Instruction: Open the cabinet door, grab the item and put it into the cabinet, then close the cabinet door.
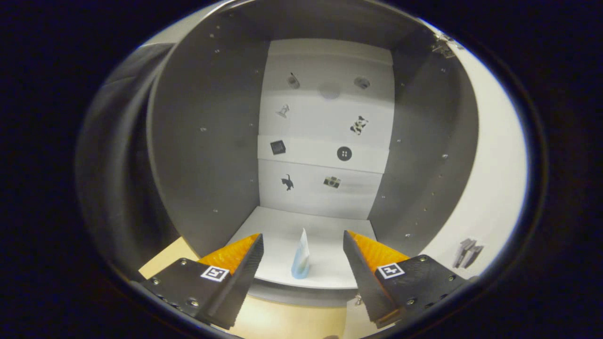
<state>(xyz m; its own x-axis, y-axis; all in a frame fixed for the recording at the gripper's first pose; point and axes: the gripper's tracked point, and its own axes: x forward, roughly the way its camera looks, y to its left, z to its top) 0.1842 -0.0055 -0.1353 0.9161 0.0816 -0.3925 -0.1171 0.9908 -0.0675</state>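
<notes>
Spread wide at the bottom of the frame, my gripper (301,249) holds nothing, its two fingers apart with open space between them. Filling the middle and upper frame is the open cabinet (207,141), grey side walls curving up on either side and a pale back panel (325,132) at centre carrying small dark pictures in rows. Its door (494,165) stands swung out at the right of the frame, white on its inner face. Low in the frame, the cabinet's white floor (325,226) runs to a front edge just ahead of my fingers, and a light wooden surface (278,320) shows beneath them. Standing upright on that floor, between my fingertips and slightly beyond them, is the item (300,259): a small tapering tube, white at the pointed top and pale blue at its base.
</notes>
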